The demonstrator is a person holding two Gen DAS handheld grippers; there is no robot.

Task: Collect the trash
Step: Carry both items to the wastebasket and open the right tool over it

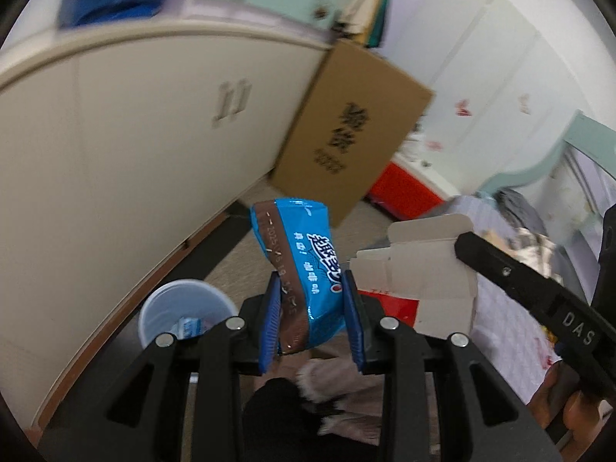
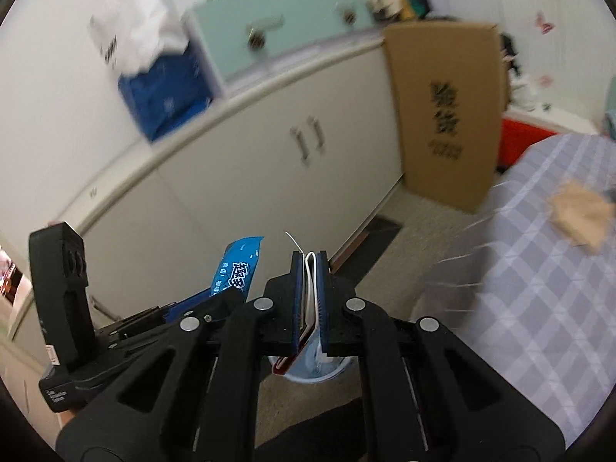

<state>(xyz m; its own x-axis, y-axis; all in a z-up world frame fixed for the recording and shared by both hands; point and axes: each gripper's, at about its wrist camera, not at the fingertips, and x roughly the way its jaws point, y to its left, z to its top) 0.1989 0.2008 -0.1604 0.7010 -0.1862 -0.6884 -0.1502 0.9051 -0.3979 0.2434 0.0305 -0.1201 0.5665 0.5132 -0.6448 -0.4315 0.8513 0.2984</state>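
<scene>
1. The left gripper (image 1: 312,315), at the lower centre of the left wrist view, tilts downward over the carpeted floor; the right gripper (image 2: 311,300) likewise tilts down at the lower centre of its own view.
2. A crinkled blue and brown foil snack wrapper (image 1: 300,265) stands upright at the centre of the left view. A flattened white cardboard carton with a red panel (image 1: 419,281) lies right of centre.
3. The left gripper's blue pads, partly spread, pinch the wrapper's lower half.
4. The right gripper's pads, almost pressed together, clamp the folded carton (image 2: 310,288) edge-on.
5. A white plastic cup (image 1: 184,312) holding scraps sits at the lower left, beside the cream cabinet (image 1: 115,146).
</scene>
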